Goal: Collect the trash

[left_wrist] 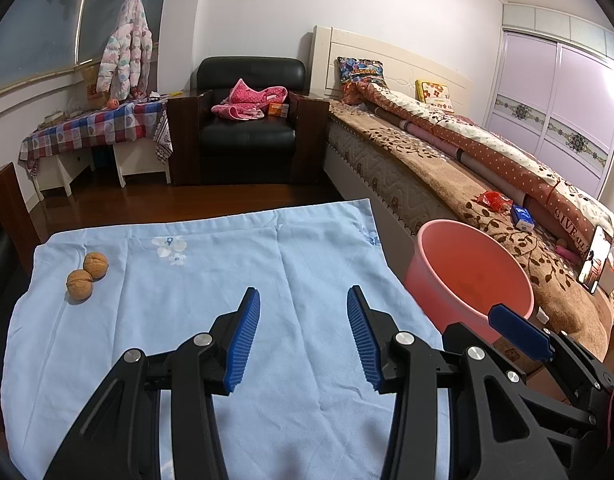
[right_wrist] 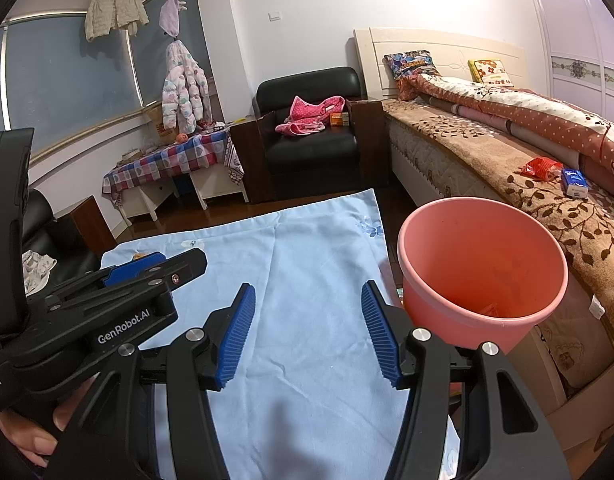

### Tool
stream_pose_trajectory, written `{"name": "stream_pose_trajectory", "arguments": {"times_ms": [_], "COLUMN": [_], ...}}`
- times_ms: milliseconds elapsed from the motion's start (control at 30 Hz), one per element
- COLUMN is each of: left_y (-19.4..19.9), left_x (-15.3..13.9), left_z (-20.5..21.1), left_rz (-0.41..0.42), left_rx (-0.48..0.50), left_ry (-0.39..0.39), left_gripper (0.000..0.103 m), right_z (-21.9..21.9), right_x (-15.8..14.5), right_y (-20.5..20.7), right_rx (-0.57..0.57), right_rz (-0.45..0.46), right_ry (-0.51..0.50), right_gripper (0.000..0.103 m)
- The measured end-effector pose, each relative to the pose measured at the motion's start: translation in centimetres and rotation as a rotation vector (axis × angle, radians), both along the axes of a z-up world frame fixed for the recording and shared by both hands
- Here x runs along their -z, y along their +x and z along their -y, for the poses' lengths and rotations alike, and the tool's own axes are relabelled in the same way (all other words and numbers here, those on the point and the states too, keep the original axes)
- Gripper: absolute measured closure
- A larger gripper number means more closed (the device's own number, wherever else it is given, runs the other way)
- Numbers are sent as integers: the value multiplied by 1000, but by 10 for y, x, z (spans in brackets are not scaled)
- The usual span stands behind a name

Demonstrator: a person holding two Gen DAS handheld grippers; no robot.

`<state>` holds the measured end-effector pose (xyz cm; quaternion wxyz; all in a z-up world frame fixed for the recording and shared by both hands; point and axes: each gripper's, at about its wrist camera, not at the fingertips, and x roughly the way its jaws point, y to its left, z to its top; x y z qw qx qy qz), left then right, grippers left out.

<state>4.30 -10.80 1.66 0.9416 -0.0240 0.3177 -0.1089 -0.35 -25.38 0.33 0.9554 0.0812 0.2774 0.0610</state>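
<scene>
Lying side by side on the blue cloth point(left_wrist: 211, 288) that covers the table, two walnuts point(left_wrist: 87, 276) sit well left of the pink bucket point(left_wrist: 473, 276). Both left tongs point(left_wrist: 303, 336) and right tongs point(right_wrist: 307, 332) hang open and empty above the cloth.
</scene>
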Motion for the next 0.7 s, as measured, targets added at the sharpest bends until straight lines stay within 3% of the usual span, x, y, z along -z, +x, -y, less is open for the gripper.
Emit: {"name": "stream_pose_trajectory", "arguments": {"times_ms": [700], "left_y": [0], "left_x": [1], "left_z": [2], "left_rz": [-9], "left_rx": [-2], "left_ry": [2], "left_gripper": [58], "right_z": [2], "right_x": [2], "right_y": [-4], "right_rx": [1], "right_rz": [-6], "right_ry": [3], "right_gripper": [47]}}
